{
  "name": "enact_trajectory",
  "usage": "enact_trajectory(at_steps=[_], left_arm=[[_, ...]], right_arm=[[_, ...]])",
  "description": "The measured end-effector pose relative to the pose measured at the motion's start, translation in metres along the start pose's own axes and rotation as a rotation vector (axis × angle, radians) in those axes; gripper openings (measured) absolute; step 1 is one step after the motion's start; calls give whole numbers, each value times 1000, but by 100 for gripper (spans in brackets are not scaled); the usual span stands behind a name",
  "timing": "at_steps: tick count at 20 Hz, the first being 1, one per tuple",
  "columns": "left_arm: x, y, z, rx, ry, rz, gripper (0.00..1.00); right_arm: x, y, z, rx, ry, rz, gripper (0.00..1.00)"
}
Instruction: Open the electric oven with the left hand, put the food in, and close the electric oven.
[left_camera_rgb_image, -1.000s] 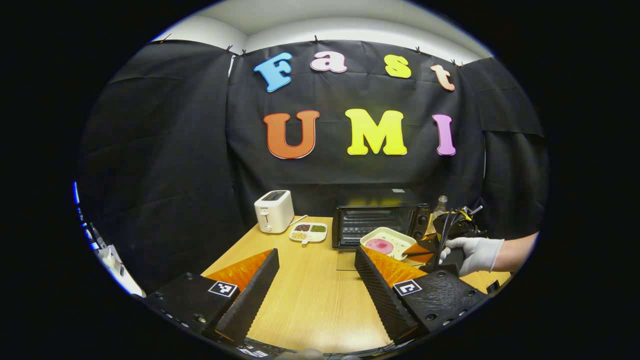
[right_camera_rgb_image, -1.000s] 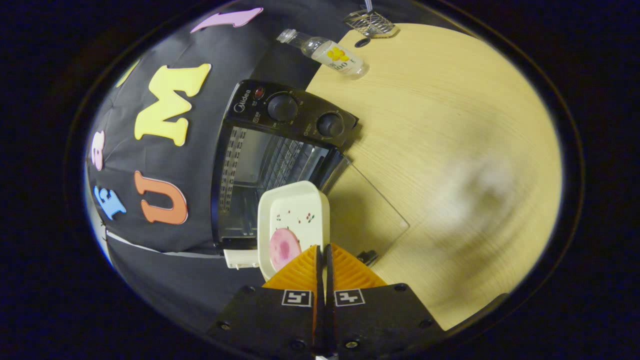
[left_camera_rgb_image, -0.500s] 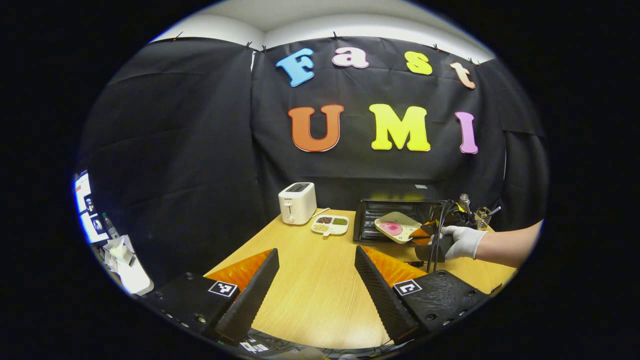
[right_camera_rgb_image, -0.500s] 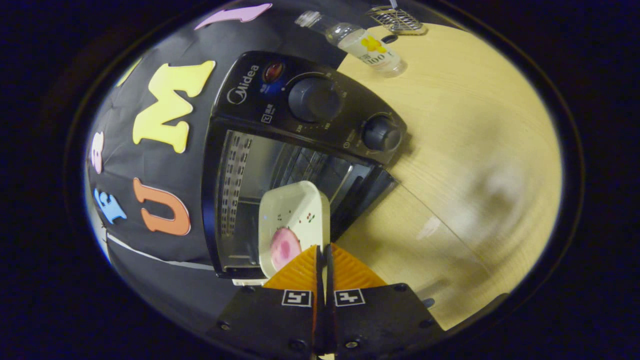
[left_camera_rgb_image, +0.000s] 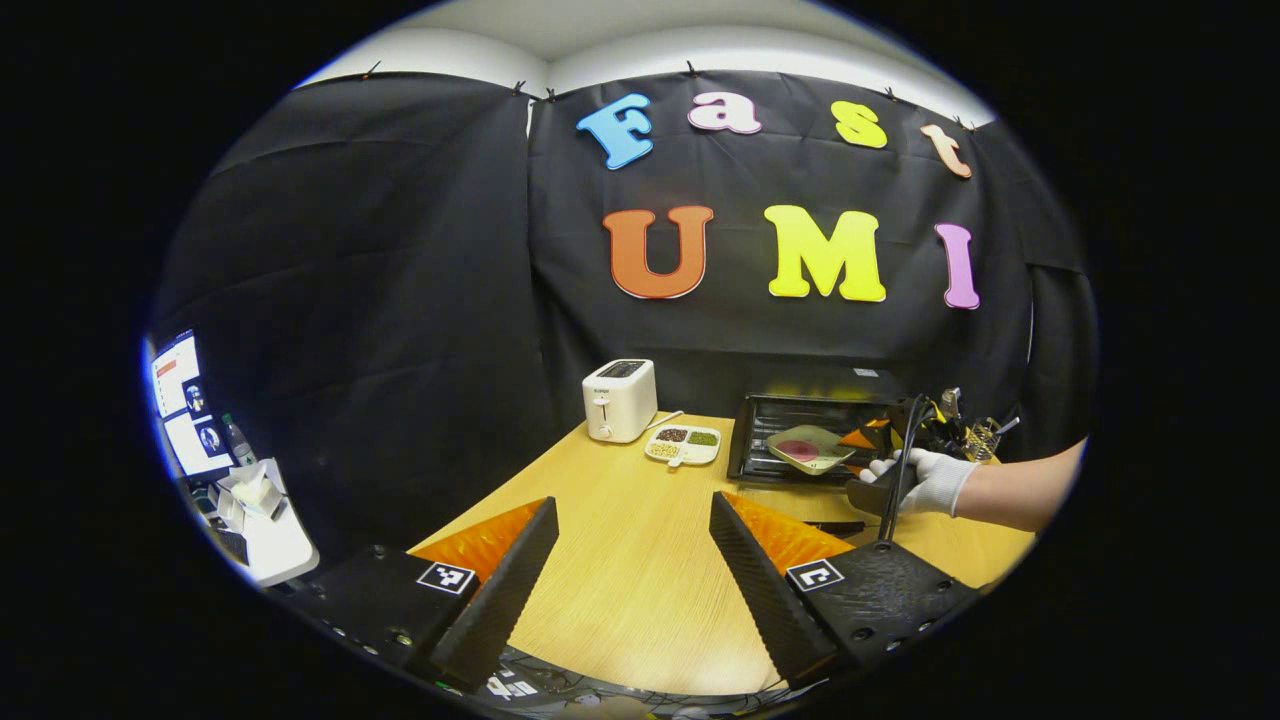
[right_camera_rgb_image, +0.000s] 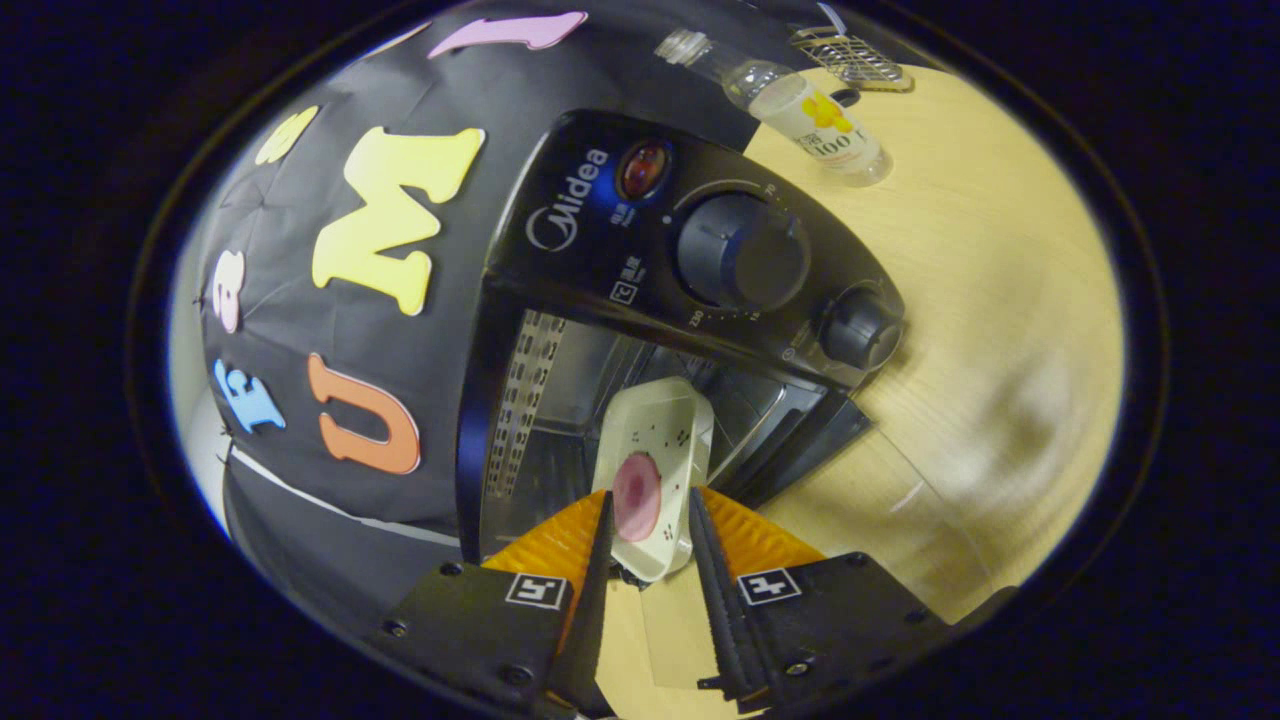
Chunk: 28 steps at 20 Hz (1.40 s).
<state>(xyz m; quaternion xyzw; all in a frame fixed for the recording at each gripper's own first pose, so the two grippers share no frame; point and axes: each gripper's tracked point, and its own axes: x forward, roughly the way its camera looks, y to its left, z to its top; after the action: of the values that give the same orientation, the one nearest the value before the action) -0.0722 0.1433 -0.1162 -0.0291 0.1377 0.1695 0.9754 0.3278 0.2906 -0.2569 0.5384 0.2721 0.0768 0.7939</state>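
The black electric oven (right_camera_rgb_image: 640, 230) stands with its glass door (right_camera_rgb_image: 900, 480) folded down flat. A white plate (right_camera_rgb_image: 660, 440) carrying a pink round of food (right_camera_rgb_image: 636, 496) lies mostly inside the oven cavity, its near rim sticking out. My right gripper (right_camera_rgb_image: 649, 498) is open, one finger on each side of that near rim. In the left gripper view the oven (left_camera_rgb_image: 800, 410), the plate (left_camera_rgb_image: 810, 448) and the right gripper (left_camera_rgb_image: 872, 438), held by a gloved hand (left_camera_rgb_image: 930, 478), sit at the far right. My left gripper (left_camera_rgb_image: 632, 503) hangs open over the table, well back from the oven.
A white toaster (left_camera_rgb_image: 620, 398) and a divided dish (left_camera_rgb_image: 684, 443) stand left of the oven on the wooden table (left_camera_rgb_image: 620, 590). A clear bottle (right_camera_rgb_image: 815, 105) and a wire rack (right_camera_rgb_image: 850, 58) sit beside the oven's control side. A side table (left_camera_rgb_image: 250, 500) lies far left.
The right gripper carried the plate forward into the oven cavity, then its jaws parted from the rim. The left gripper drew back and turned left.
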Motion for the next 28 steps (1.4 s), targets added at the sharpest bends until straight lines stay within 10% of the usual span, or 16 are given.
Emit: enact_trajectory(at_steps=[6,12,18,28], left_arm=[[6,-11,-6,4,-9,-50,98],[15,-35,-20,24,-1,-149,98],[31,-76,-33,47,4,-283,97],[74,-174,-98,148,110,-423,97]], right_arm=[[-65,0,-7,-197,39,-16,60],[-153,20,18,-696,-78,-24,99],[-233,23,51,-931,-212,-93,100],[-346,-19,119,-991,-303,-228,100]])
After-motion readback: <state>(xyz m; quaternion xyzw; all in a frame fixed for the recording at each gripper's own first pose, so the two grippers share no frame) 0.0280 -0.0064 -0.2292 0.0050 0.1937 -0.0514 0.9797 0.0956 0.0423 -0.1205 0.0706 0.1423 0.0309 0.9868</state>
